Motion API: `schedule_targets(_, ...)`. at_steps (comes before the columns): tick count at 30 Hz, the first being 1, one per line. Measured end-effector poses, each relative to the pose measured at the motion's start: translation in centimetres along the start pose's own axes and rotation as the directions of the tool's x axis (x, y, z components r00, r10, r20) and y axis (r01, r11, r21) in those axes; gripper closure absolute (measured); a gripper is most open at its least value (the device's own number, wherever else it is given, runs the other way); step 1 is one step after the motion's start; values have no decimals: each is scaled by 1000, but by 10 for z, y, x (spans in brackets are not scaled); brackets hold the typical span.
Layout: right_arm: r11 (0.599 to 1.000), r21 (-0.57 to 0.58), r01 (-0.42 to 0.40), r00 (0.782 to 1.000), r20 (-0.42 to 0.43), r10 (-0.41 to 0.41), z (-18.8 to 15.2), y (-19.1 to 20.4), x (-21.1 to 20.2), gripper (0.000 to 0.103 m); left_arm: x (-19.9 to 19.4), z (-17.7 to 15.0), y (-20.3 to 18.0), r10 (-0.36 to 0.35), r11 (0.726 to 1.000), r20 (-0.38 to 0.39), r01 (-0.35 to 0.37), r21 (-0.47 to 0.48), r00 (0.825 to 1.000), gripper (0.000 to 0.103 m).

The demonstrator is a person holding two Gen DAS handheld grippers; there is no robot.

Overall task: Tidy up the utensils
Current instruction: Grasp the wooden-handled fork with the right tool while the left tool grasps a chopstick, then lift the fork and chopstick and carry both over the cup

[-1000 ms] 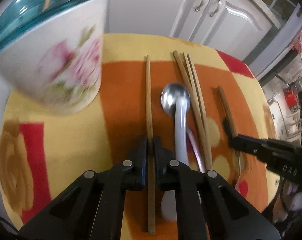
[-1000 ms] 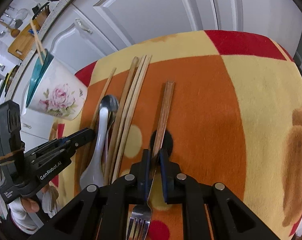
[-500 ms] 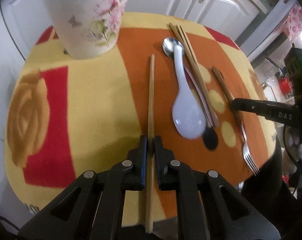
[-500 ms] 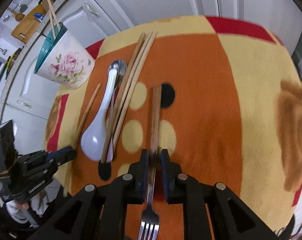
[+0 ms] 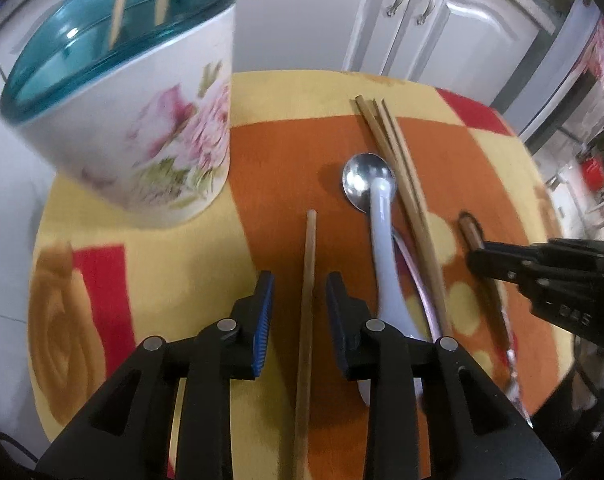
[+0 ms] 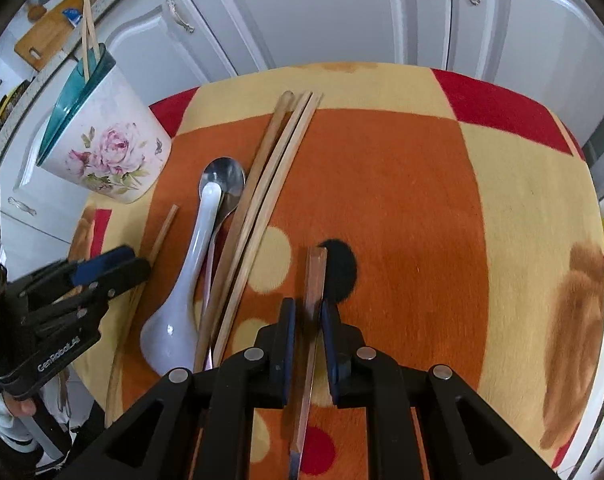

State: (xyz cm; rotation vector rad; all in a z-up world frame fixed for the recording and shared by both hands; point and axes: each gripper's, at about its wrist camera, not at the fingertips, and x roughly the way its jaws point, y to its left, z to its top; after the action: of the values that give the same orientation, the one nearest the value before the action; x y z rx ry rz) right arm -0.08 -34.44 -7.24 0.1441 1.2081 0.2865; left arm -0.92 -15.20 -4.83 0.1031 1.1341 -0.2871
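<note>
The left gripper [image 5: 298,308] jaws have just been opened around the single chopstick [image 5: 307,300], lying lengthwise between them on the cloth [image 5: 162,264], while the fork [image 6: 311,320] is clamped lengthwise by the right gripper [image 6: 306,332].

1. Chopstick [image 5: 307,300], plain wood, lies flat on the orange cloth, alone.
2. White spoon [image 6: 190,276] lies over a steel spoon [image 6: 226,178], bowl end near us.
3. Three more chopsticks [image 6: 262,208] lie bundled just right of the spoons.
4. Fork [image 6: 311,320] with a wooden handle lies further right.
5. Floral holder [image 5: 142,120] stands at the far left, two sticks inside.
</note>
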Motion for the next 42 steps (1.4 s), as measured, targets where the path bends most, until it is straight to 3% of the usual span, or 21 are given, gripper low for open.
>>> schedule_targets(8, 998, -58, -17, 1000, 14, 18, 6, 0, 3, 92, 13, 10, -11, 51, 998, 2, -51, 27, 999, 78)
schedule_targets(9, 998, -65, -18, 1000, 14, 19, 7, 1, 4, 92, 14, 12, -12, 52, 998, 6, -52, 36, 999, 80)
schedule_targets(11, 997, -67, -34, 999, 15, 35, 6, 1, 3, 93, 14, 13, -14, 48, 997, 11, -49, 51, 999, 96)
schedule_targets(12, 997, -60, -45, 999, 15, 46, 6, 4, 4, 93, 12, 12, -14, 49, 997, 11, -49, 52, 999, 96)
schedule_targets(22, 993, -51, -108, 989, 92, 113, 2, 9, -43, 94, -40, 7, 8, -53, 998, 99, 56, -18, 994, 99)
schedule_targets(26, 990, -63, -130, 980, 141, 137, -2, 15, -71, 93, -78, 2, 25, -139, 987, 157, 149, -56, 978, 99)
schedule_targets(31, 985, -95, -144, 966, 201, 160, -11, 28, -105, 93, -122, -4, 50, -175, 976, 236, 200, -87, 956, 99)
schedule_targets(42, 977, -147, -154, 937, 292, 191, -18, 51, -154, 93, -189, -10, 58, -169, 977, 362, 205, -63, 917, 99)
